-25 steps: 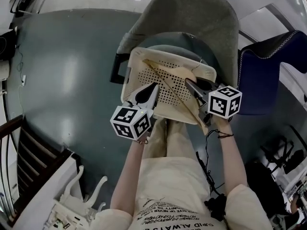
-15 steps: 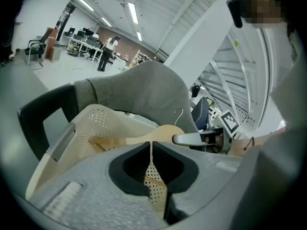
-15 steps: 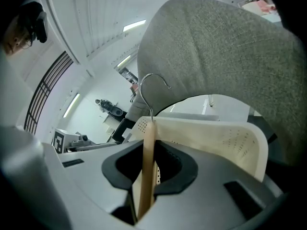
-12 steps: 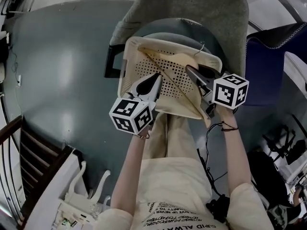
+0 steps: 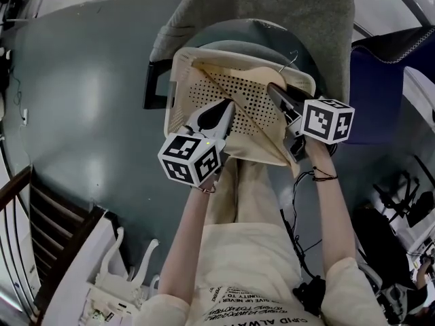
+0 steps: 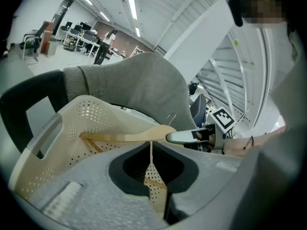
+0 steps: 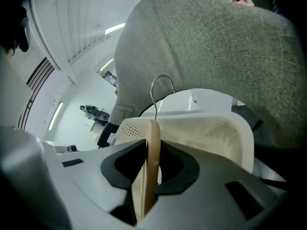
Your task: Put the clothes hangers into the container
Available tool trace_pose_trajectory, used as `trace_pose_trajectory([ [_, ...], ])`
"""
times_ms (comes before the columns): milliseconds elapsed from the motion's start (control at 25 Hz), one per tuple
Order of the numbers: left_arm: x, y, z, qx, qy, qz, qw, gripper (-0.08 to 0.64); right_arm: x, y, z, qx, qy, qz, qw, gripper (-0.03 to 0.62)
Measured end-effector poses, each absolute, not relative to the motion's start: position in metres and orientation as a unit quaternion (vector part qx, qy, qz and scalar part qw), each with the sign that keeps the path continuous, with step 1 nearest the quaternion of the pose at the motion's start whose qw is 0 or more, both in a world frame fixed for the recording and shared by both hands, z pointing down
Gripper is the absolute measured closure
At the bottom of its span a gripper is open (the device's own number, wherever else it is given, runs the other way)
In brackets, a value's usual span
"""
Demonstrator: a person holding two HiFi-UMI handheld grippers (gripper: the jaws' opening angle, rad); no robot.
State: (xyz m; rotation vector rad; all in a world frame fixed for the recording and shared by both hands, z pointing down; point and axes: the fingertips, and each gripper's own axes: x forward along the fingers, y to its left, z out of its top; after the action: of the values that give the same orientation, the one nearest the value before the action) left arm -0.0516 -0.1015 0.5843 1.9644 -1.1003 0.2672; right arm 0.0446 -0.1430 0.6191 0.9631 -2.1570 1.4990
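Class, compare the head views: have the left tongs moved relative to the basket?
Yes: the left tongs moved further in over the basket, away from its left wall.

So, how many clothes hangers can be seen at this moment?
1. The wooden hanger is slanted in the cream basket on the chair, gripped by the left gripper and the right gripper. Another could hide under the grippers.

Glossy grey floor, grey fabric chair, blue seat, ceiling strip lights

hanger in basket, basket on chair
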Motion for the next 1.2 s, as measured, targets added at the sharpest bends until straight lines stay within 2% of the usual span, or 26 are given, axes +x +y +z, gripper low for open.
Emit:
trace_pose_trajectory([
  [600, -0.041, -0.109, 0.591, 0.790, -0.424, 0.115, 0.427, 0.529, 0.057, -0.146, 0.640, 0.395, -0.724, 0.520, 0.223, 0.492],
  [1000, -0.036, -0.109, 0.594, 0.792, -0.416, 0.120, 0.430, 0.529, 0.055, -0.137, 0.649, 0.416, -0.710, 0.497, 0.278, 0.449],
  [1200, -0.034, -0.108, 0.594, 0.793, -0.413, 0.123, 0.430, 0.529, 0.056, -0.136, 0.650, 0.430, -0.703, 0.489, 0.288, 0.402],
])
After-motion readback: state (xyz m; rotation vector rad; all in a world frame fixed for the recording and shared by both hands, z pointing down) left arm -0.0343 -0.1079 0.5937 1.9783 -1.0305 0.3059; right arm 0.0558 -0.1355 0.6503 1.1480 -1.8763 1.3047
